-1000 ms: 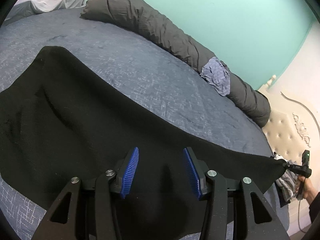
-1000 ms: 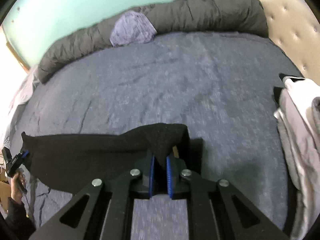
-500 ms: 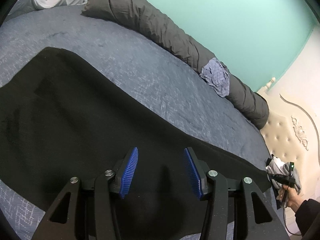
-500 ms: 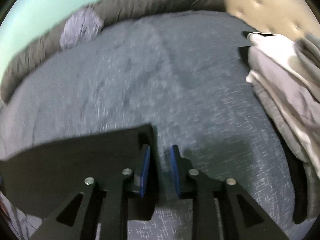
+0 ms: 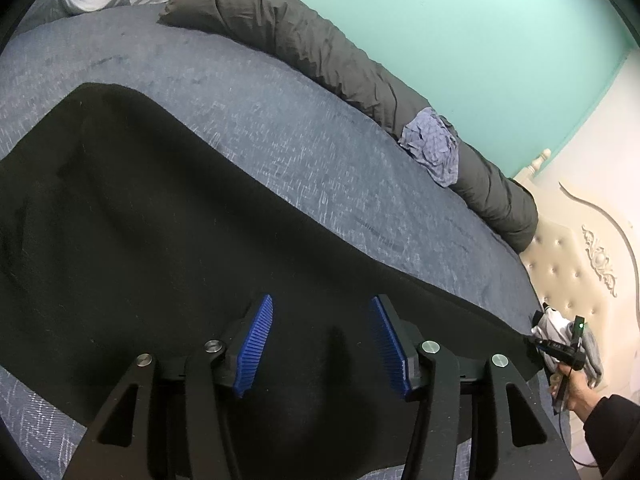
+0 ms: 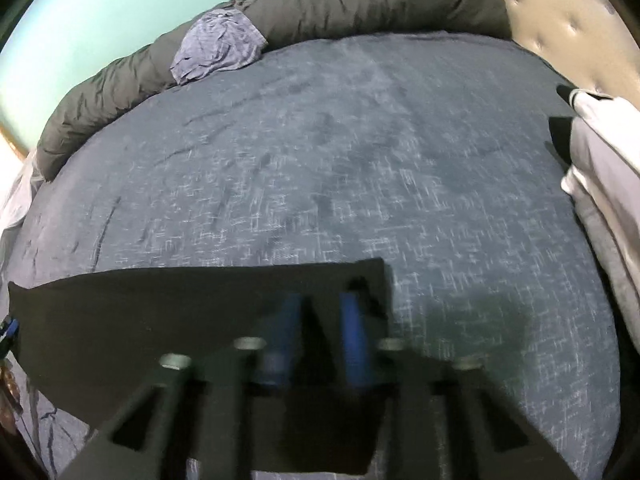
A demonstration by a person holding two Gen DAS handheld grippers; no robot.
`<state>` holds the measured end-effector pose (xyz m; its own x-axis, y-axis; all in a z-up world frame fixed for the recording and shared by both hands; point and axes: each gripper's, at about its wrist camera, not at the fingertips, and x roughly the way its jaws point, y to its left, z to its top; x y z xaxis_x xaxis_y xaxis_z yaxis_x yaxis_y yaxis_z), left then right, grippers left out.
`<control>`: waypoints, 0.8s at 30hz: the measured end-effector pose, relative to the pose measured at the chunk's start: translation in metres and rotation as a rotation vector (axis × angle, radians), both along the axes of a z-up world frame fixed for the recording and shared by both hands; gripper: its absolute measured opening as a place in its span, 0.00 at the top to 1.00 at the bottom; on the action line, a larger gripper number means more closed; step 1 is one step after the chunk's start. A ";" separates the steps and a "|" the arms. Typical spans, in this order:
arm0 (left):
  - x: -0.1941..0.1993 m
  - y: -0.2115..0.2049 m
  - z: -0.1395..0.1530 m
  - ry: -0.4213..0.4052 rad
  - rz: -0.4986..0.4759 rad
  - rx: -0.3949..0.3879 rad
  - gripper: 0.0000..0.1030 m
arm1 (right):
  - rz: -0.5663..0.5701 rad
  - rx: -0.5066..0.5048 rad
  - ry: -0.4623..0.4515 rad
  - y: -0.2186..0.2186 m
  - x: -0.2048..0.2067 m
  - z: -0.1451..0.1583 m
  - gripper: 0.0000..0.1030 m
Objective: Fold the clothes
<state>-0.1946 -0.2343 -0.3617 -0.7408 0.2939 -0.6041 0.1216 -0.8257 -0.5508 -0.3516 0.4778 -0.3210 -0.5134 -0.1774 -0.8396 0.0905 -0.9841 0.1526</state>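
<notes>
The black garment lies flat on the bed, its long axis running from one gripper to the other. The left gripper hangs over the near hem, jaws apart and empty. The right gripper is over the far corner, where its jaws have just been closing; blur hides any pinch.

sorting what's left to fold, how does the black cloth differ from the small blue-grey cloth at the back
The black cloth lies spread flat on the bedspread; the blue-grey cloth sits crumpled in a heap. The black cloth is plain, dark and far larger; the blue-grey cloth is pale and faintly patterned. The black cloth lies near the cameras; the blue-grey cloth rests against the grey rolled duvet. Both are on the bed.
</notes>
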 end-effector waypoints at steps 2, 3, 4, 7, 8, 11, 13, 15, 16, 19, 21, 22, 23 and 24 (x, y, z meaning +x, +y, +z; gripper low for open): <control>0.000 0.000 -0.001 -0.002 -0.001 0.001 0.45 | 0.001 0.006 0.029 -0.001 0.002 0.005 0.94; 0.000 0.000 -0.001 -0.002 -0.001 0.000 0.45 | -0.006 0.008 0.051 0.000 0.003 0.009 0.94; 0.000 0.000 -0.001 -0.002 0.000 0.000 0.45 | -0.023 0.004 0.086 0.003 0.004 0.016 0.94; 0.002 -0.001 -0.001 0.000 0.005 0.000 0.45 | -0.078 0.011 0.147 0.015 0.007 0.029 0.95; 0.003 -0.001 -0.001 0.001 0.006 -0.001 0.45 | -0.086 0.021 0.143 0.015 0.005 0.029 0.95; 0.004 -0.001 -0.002 0.000 0.008 -0.005 0.45 | -0.118 0.035 0.156 0.016 0.001 0.026 0.97; 0.004 -0.002 -0.003 -0.002 0.008 -0.004 0.45 | -0.147 0.044 0.156 0.017 -0.002 0.021 0.98; 0.003 -0.001 -0.003 -0.003 0.006 -0.008 0.45 | -0.161 0.042 0.144 0.017 -0.007 0.014 0.99; 0.003 -0.002 -0.003 -0.005 0.005 -0.008 0.45 | -0.163 0.041 0.134 0.017 -0.008 0.011 0.99; 0.002 -0.003 -0.005 -0.009 0.008 0.002 0.45 | -0.168 0.025 0.136 0.017 -0.005 0.006 0.99; 0.002 -0.002 -0.005 -0.010 0.003 0.000 0.45 | -0.175 0.009 0.147 0.017 0.000 0.008 0.99; 0.002 -0.001 -0.004 -0.010 0.001 -0.004 0.45 | -0.169 0.003 0.152 0.014 0.004 0.009 0.98; 0.002 -0.001 -0.003 -0.010 0.000 -0.010 0.45 | -0.157 -0.003 0.158 0.009 0.009 0.011 0.98; 0.002 0.000 -0.003 -0.011 -0.002 -0.016 0.45 | -0.146 -0.009 0.163 0.004 0.014 0.012 0.98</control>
<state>-0.1921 -0.2341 -0.3642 -0.7336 0.2858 -0.6165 0.1256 -0.8346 -0.5363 -0.3374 0.4817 -0.3087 -0.6631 -0.0987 -0.7420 -0.0282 -0.9873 0.1566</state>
